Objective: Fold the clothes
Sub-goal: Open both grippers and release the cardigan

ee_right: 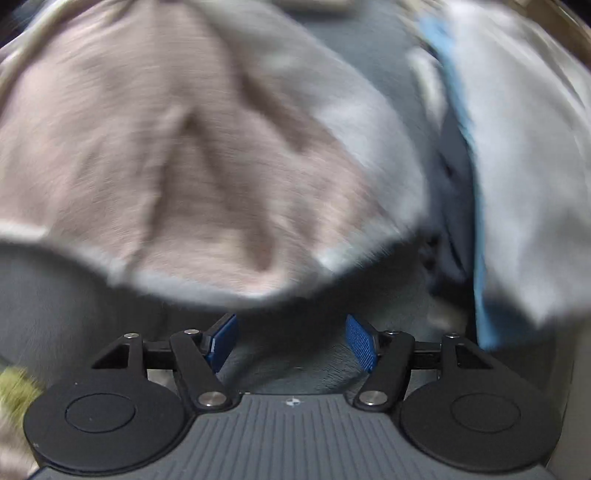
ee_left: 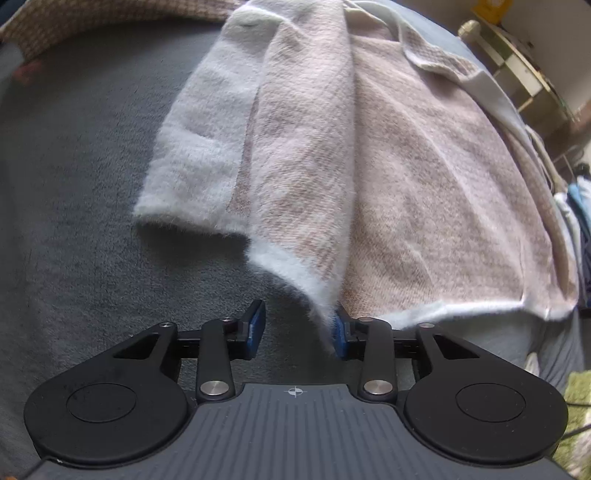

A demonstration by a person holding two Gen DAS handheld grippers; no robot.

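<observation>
A fuzzy pale pink garment with white trim [ee_left: 388, 177] lies spread on a grey blanket [ee_left: 81, 206]. One sleeve [ee_left: 199, 147] is folded along its left side. My left gripper [ee_left: 298, 332] is open just in front of the garment's near hem corner, whose white edge brushes the right finger. In the blurred right wrist view the same pink garment [ee_right: 177, 155] lies ahead. My right gripper [ee_right: 291, 341] is open and empty, just short of its white hem.
A pile of white and light blue clothes [ee_right: 517, 177] lies to the right of the garment. A checked cushion [ee_left: 74, 26] sits at the far left. A gold-framed shelf [ee_left: 524, 62] stands at the far right. Green fabric [ee_left: 576, 417] lies at the lower right.
</observation>
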